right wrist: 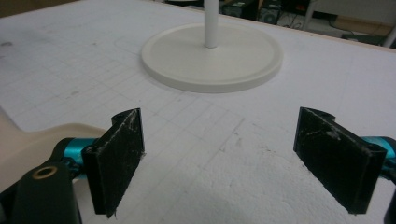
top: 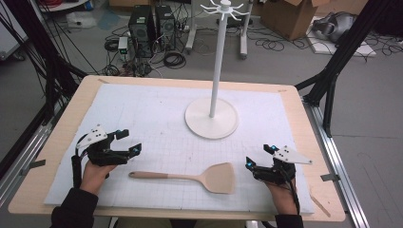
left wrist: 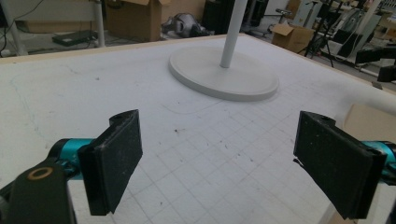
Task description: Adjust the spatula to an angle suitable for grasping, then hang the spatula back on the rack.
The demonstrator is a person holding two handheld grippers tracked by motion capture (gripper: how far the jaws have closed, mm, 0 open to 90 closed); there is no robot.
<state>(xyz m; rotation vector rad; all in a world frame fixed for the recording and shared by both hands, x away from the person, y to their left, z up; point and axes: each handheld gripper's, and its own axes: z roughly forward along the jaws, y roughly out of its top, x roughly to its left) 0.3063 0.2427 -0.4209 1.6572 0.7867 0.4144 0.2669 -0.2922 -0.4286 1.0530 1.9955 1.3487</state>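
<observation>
From above, high view: spatula (top: pixel 190 176) lies flat on the white gridded mat (top: pixel 157 118), near the front edge of the table (top: pixel 76 102), handle toward the left, blade toward the right. Left gripper (top: pixel 129 141) sits just beyond and left of the handle end, not touching it, jaws spread wide with nothing between them. Right gripper (top: pixel 259 156) sits just right of the blade, apart from it, jaws likewise wide and empty. White stand (top: pixel 212 116) with round base and tall pole is further back, centre of mat, well apart from both grippers. Person's hands come in from the bottom edge, dark sleeves.

Left gripper view: both black pads (left wrist: pixel 114 158) stand far apart, only bare mat between. Stand base (left wrist: pixel 223 74) ahead, slightly right. A pale corner at the right edge, probably the spatula, too cropped to be sure.

Right gripper view: pads (right wrist: pixel 116 156) wide, nothing between but mat. Spatula blade (right wrist: pixel 32 144) shows at the lower left, just outside the left pad. Stand base (right wrist: pixel 212 58) straight ahead.
</observation>
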